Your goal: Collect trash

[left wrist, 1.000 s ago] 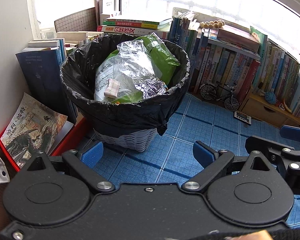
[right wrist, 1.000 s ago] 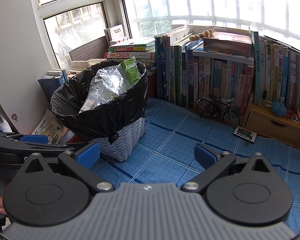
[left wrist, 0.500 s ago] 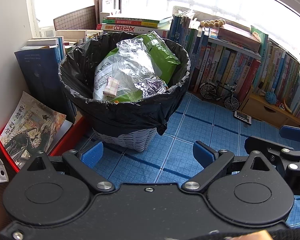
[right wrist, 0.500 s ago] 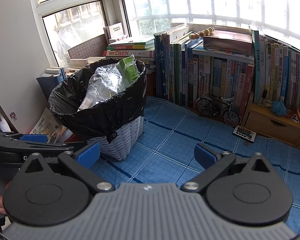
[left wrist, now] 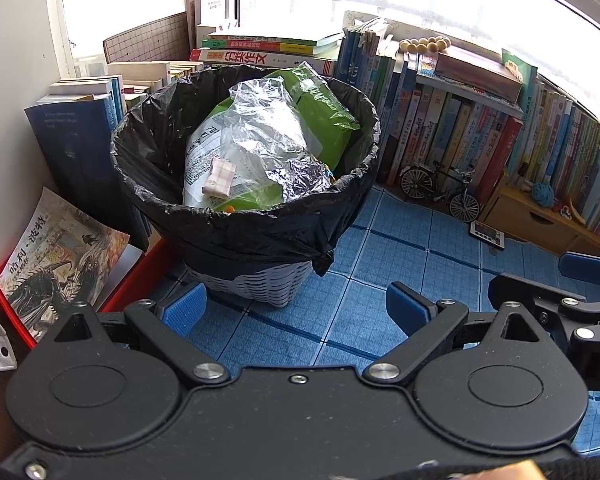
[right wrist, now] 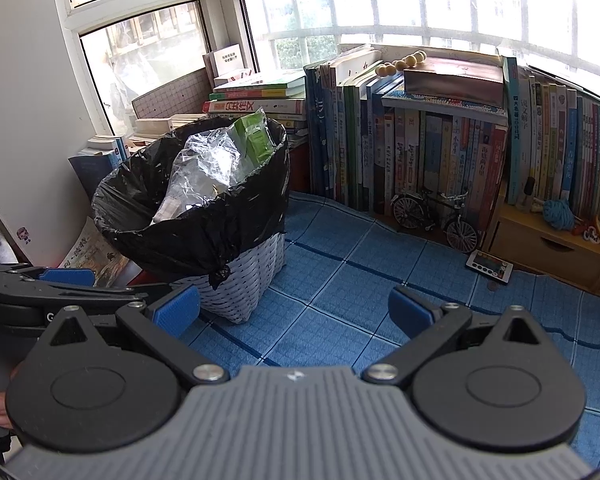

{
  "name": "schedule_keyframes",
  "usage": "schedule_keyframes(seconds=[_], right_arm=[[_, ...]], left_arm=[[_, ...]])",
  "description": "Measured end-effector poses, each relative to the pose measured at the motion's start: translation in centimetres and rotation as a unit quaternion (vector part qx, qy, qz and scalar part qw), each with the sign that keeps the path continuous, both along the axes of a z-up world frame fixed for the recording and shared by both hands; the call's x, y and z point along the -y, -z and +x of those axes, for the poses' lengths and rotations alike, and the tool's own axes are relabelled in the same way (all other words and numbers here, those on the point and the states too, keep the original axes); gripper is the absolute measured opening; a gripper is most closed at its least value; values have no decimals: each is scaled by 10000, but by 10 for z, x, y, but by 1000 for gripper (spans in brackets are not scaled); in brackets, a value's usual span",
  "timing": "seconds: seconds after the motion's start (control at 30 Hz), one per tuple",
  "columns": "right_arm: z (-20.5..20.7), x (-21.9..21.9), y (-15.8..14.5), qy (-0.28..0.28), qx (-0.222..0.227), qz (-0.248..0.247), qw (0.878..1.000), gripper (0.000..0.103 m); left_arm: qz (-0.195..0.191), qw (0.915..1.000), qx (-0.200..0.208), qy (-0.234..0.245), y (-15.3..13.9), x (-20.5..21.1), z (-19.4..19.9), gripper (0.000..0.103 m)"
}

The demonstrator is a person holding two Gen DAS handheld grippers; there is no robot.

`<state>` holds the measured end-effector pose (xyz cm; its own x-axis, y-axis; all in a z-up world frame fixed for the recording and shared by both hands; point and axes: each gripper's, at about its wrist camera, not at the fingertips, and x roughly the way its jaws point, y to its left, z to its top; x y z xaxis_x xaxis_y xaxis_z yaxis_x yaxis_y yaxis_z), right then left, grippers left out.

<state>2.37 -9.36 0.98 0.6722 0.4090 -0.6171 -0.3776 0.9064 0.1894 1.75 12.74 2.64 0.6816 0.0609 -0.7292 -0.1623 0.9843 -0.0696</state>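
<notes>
Trash (left wrist: 260, 148) fills a wicker bin (left wrist: 256, 284) lined with a black bag (left wrist: 260, 232), which stands on the blue mat (left wrist: 400, 256) in the corner under the windows — a clear plastic bag, green packets, crumpled foil and a small checked wrapper rise above the bag's rim. Stacked books (left wrist: 256, 50) sit behind the bin, a row of upright books (right wrist: 440, 148) runs along the wall to its right, and a magazine (left wrist: 56, 256) leans against the wall at its left, on a red box. A small model bicycle (left wrist: 440, 190) stands on the mat in front of the upright books, with a little remote (left wrist: 487, 235) lying just beside it. The left gripper (left wrist: 296, 308) hangs above the mat in front of the bin, its jaws spread wide and holding nothing. The right gripper (right wrist: 294, 310) is alongside it, farther from the bin, jaws likewise spread and empty — each shows at the edge of the other's view. Neither touches the bin or the bag.
</notes>
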Motion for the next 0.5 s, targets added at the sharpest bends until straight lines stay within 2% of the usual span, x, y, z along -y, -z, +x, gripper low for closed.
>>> schedule_keyframes(seconds=[0.5], right_arm=[[4,1,3,42,-37,-25,10000,103]], left_arm=[[180,9997,75,159,0,7,6,96]])
